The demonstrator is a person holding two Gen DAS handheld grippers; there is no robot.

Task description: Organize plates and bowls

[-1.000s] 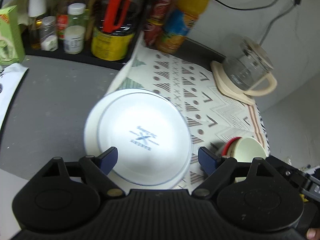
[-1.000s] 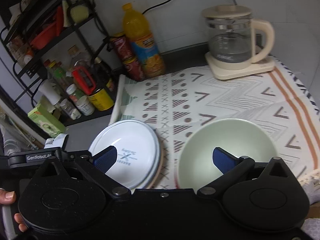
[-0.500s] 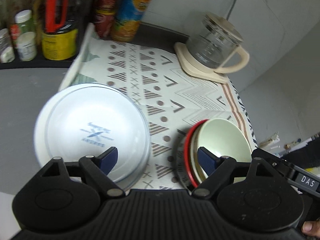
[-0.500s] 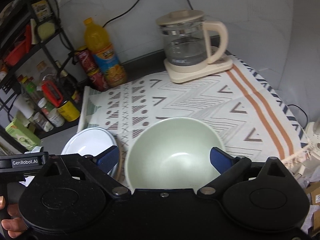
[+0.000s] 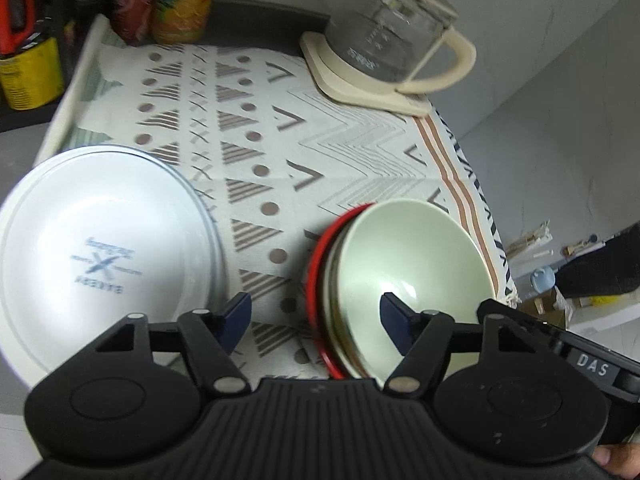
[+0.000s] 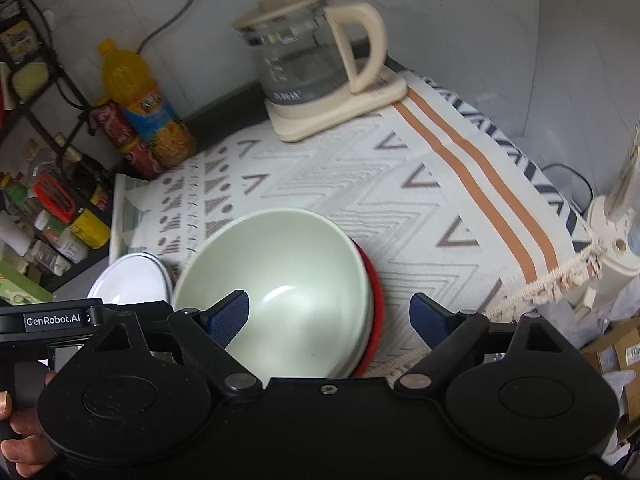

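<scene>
A pale green bowl (image 5: pixel 412 264) sits nested in a red bowl (image 5: pixel 316 280) on the patterned cloth (image 5: pixel 320 140). A stack of white plates (image 5: pixel 100 248) lies to its left. My left gripper (image 5: pixel 316 316) straddles the bowls' left rim, one finger inside the green bowl, one outside over the cloth. Its jaws are closing and the pads are not pressing. In the right wrist view my right gripper (image 6: pixel 328 318) straddles the right rim of the green bowl (image 6: pixel 280 280) and red bowl (image 6: pixel 374 300). Its jaws are also closing, without contact. The white plates (image 6: pixel 128 280) show at the left.
A glass kettle (image 6: pixel 312 52) on a cream base stands at the back of the cloth. An orange juice bottle (image 6: pixel 136 96) and cans stand against the wall. A rack of jars (image 6: pixel 52 216) is at the left. The cloth's fringed edge (image 6: pixel 560 276) marks the counter's right end.
Both grippers have shifted right, from over the white plates to the bowl stack. Their jaws have narrowed and now stand on either side of the bowls' rims.
</scene>
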